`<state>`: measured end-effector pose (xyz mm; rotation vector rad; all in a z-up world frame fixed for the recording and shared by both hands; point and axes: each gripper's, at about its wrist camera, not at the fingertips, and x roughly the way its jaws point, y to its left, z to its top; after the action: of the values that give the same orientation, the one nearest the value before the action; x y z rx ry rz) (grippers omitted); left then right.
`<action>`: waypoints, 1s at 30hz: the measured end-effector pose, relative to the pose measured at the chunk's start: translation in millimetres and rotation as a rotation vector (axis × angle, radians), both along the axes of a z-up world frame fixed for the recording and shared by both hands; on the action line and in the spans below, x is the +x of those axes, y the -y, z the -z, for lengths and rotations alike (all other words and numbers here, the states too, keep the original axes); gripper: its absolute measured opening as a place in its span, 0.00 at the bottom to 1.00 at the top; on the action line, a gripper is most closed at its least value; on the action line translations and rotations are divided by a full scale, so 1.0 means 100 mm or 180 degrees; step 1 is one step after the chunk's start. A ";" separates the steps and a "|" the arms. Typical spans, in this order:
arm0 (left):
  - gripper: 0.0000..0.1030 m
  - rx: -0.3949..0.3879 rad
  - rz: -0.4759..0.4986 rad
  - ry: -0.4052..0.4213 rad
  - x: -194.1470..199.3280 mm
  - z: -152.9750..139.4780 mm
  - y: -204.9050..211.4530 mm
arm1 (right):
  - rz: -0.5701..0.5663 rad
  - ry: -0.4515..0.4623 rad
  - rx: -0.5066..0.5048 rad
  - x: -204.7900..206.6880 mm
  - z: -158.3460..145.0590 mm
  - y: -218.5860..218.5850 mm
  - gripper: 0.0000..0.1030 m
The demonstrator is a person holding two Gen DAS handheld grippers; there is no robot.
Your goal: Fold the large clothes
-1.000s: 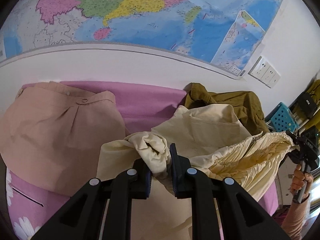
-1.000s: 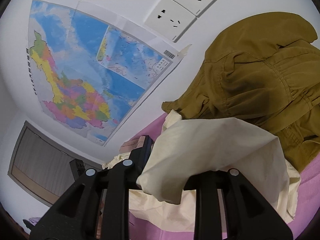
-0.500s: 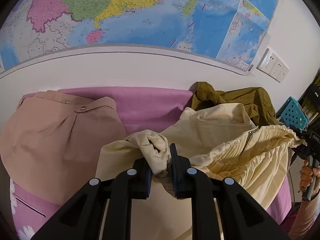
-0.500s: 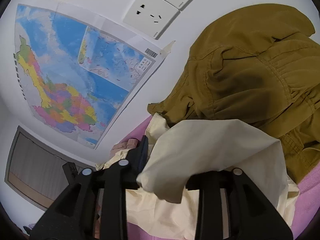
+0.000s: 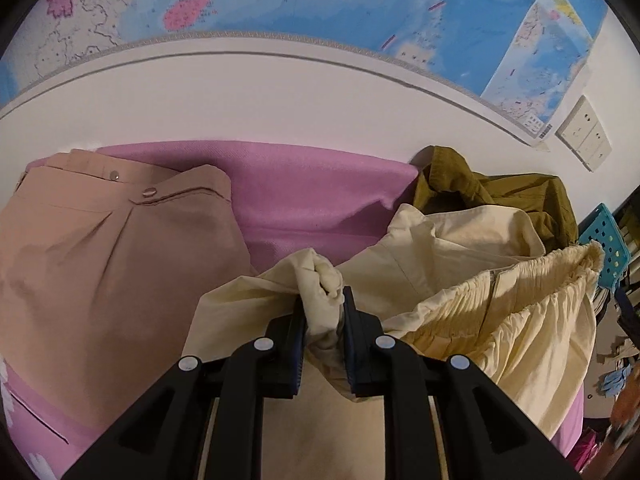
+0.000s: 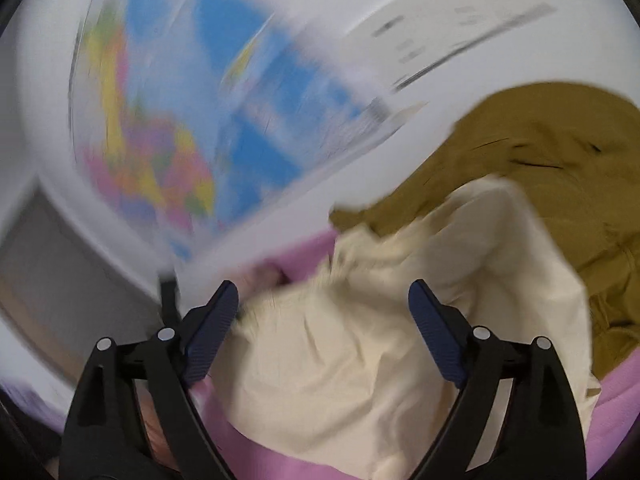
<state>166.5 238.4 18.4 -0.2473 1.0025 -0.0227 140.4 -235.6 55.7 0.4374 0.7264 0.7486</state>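
A cream garment [image 5: 460, 288] with a gathered elastic waistband lies across the pink bed cover [image 5: 304, 196]. My left gripper [image 5: 324, 312] is shut on a bunched fold of it near the middle of the left wrist view. In the blurred right wrist view the same cream garment [image 6: 360, 340] lies loose on the cover below my right gripper [image 6: 324, 308], whose jaws are opening wide; the cloth lies between the fingers but the pads do not press on it.
A folded tan garment [image 5: 104, 280] lies at the left of the bed. An olive-brown garment [image 5: 500, 196] [image 6: 560, 168] is heaped by the wall. A map [image 5: 320, 0] and wall sockets [image 5: 584, 138] are above; a teal basket [image 5: 604, 236] stands at the right.
My right gripper has let go of the cream cloth and its jaws have spread wide; the cloth has dropped onto the bed. My left gripper sank toward the bed, still shut on its fold.
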 end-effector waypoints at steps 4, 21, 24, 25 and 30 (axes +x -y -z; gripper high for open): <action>0.17 -0.0010 -0.0047 -0.0007 0.02 0.02 0.00 | -0.0302 0.0181 -0.0913 -0.10 0.27 -0.70 0.85; 0.73 0.0811 0.0979 0.0615 -0.58 -0.06 0.73 | 0.0078 0.0574 -0.1237 0.11 0.33 -0.85 0.03; 0.34 0.0846 0.0960 0.0359 -0.32 0.16 0.85 | 0.0131 0.0638 -0.1178 0.16 0.19 -0.90 0.03; 0.25 0.0766 0.0892 0.0291 -0.20 0.19 0.82 | 0.0161 0.0672 -0.1147 0.18 0.13 -0.89 0.03; 0.10 0.0686 0.0543 0.0327 0.14 0.19 0.68 | 0.0277 0.0830 -0.1286 0.30 0.15 -0.99 0.03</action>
<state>180.3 170.9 -0.1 0.0366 0.9133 -0.0814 170.2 -136.8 41.0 0.0023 0.5895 0.5460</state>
